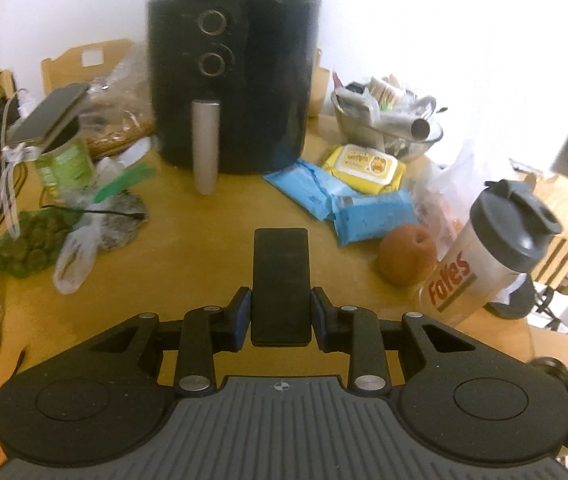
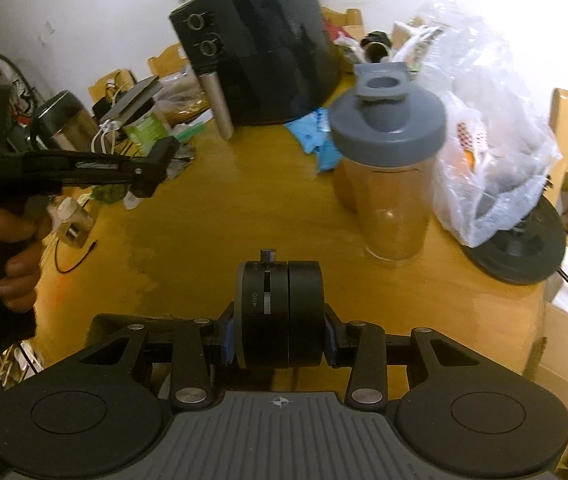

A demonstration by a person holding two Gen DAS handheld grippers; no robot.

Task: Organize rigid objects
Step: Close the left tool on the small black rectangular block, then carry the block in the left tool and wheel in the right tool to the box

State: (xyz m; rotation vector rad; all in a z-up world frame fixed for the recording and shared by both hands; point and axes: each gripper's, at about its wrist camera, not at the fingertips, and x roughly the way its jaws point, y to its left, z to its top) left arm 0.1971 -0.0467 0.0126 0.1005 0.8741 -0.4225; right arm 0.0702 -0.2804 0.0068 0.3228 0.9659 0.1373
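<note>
A flat black rectangular slab (image 1: pixel 281 286), smooth and featureless with rounded corners, stands between the left fingers (image 1: pixel 240 318), its long axis running straight out ahead of them, its far end reaching well past their tips. The blue pads sit against its two long sides and it is clear of the desk (image 1: pixel 212 240).

A thick black disc-shaped device (image 2: pixel 280 312) sits edge-on between the right fingers (image 2: pixel 226 338), made of two round halves joined face to face. Its rim shows a slide switch marked ON and a small knob at the far end.
</note>
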